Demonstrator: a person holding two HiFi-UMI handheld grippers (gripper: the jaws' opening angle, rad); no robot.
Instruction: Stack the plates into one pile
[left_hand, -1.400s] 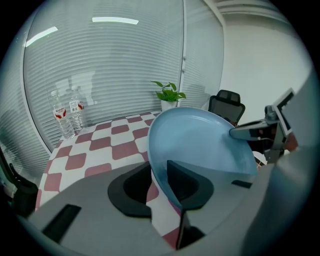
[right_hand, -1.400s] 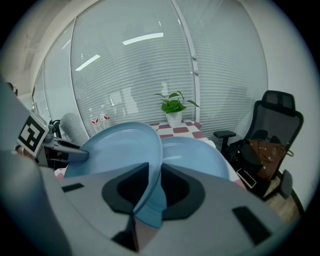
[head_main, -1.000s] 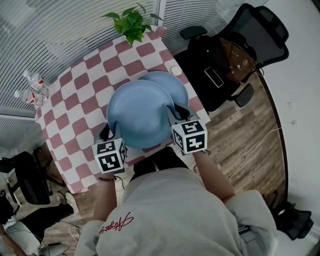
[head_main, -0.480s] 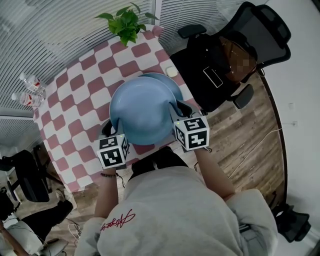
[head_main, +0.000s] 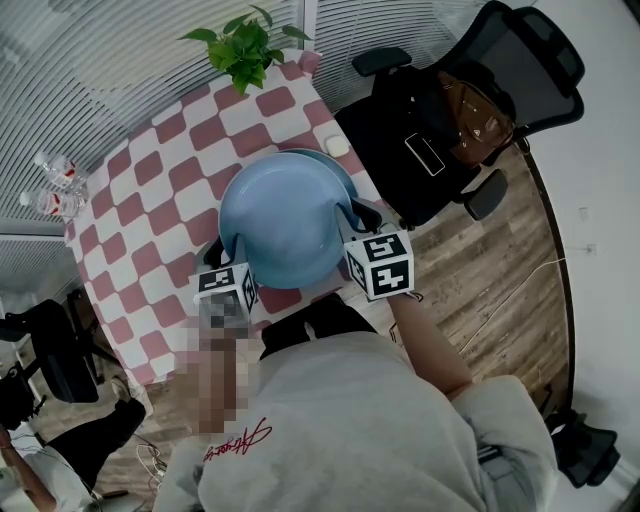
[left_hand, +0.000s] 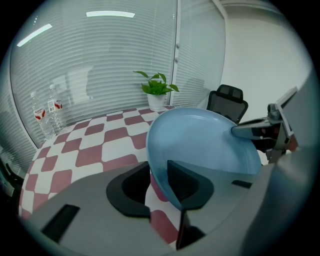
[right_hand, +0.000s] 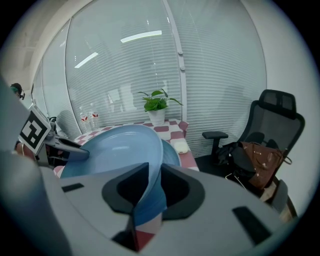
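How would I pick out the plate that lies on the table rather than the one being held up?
Find the pink-and-white checkered table, then its edge nearest the black office chair, where two light blue plates overlap. Yours is the lower plate, just a crescent of rim beside a small white object; the upper plate is clamped by the left gripper and the right gripper.

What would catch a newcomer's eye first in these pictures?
A big blue plate fills the middle, gripped at its rim by the left gripper and the right gripper. It hangs tilted over the red-and-white checked table, where a second blue plate peeks out behind it. A green potted plant stands at the far edge.
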